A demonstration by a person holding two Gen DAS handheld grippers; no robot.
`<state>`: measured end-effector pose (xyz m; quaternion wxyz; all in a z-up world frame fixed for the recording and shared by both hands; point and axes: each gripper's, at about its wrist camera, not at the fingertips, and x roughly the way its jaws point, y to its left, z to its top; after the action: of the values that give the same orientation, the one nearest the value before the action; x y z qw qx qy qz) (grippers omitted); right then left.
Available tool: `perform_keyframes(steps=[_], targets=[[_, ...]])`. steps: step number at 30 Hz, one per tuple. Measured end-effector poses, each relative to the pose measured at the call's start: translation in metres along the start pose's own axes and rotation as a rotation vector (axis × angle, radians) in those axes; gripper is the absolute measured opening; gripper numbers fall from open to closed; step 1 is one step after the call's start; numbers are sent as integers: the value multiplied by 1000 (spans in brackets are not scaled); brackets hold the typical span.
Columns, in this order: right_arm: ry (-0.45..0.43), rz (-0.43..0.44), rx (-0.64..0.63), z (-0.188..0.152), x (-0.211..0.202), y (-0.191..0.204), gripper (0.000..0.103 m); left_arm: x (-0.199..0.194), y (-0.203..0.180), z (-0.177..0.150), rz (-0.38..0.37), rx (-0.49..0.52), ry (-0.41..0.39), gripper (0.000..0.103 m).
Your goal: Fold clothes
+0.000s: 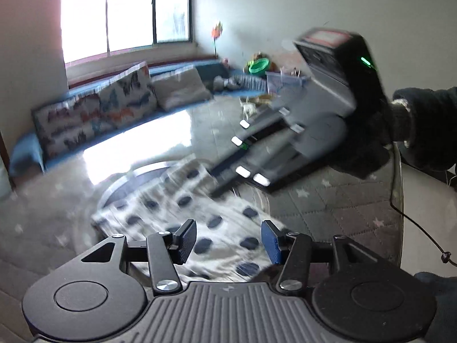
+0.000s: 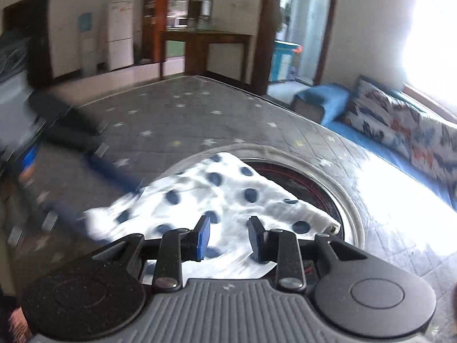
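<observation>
A white cloth with dark blue dots [image 1: 182,200] [image 2: 228,188] lies crumpled over a round rimmed disc [image 2: 354,200] [image 1: 137,177] on a grey star-patterned mattress [image 2: 171,108]. My left gripper [image 1: 228,228] hovers over the cloth's near part, open, with nothing between its blue pads. My right gripper [image 2: 228,225] is also open above the cloth, its pads apart and free of fabric. In the left wrist view the right gripper's blurred body [image 1: 314,114] slants down toward the cloth's far edge, held by a dark-gloved hand [image 1: 400,125]. The left gripper shows as a dark blur [image 2: 71,131] in the right wrist view.
A blue bench with butterfly-print cushions [image 1: 94,114] [image 2: 400,125] runs along the window wall. A green bowl [image 1: 258,65] and small items sit in the far corner. A wooden table [image 2: 205,43] and white fridge [image 2: 120,34] stand beyond the mattress. A thin black cable [image 1: 395,188] hangs by the hand.
</observation>
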<state>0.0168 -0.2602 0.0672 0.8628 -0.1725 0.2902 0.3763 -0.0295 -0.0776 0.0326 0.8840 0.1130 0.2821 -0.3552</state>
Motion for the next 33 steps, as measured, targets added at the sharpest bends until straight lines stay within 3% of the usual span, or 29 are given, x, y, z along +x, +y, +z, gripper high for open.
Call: perform_keyframes(steps=[13,17,20,25,33], targets=[[66,-131,157,-20,68,-69,29,-1,0,-23,-33,-68,41,53],[39,-150,136,-13,66,-71,29,-2,1,-24,-34,-82,32,54],[8,-95,115,-2,61,-62,29,-2,2,-23,-32,-89,23,54],[39,72,35,16,76,-26,30,0,2,-24,-34,-105,24,55],[83,130,-83,35,115,8,30,0,4,-28,-41,-134,18,55]])
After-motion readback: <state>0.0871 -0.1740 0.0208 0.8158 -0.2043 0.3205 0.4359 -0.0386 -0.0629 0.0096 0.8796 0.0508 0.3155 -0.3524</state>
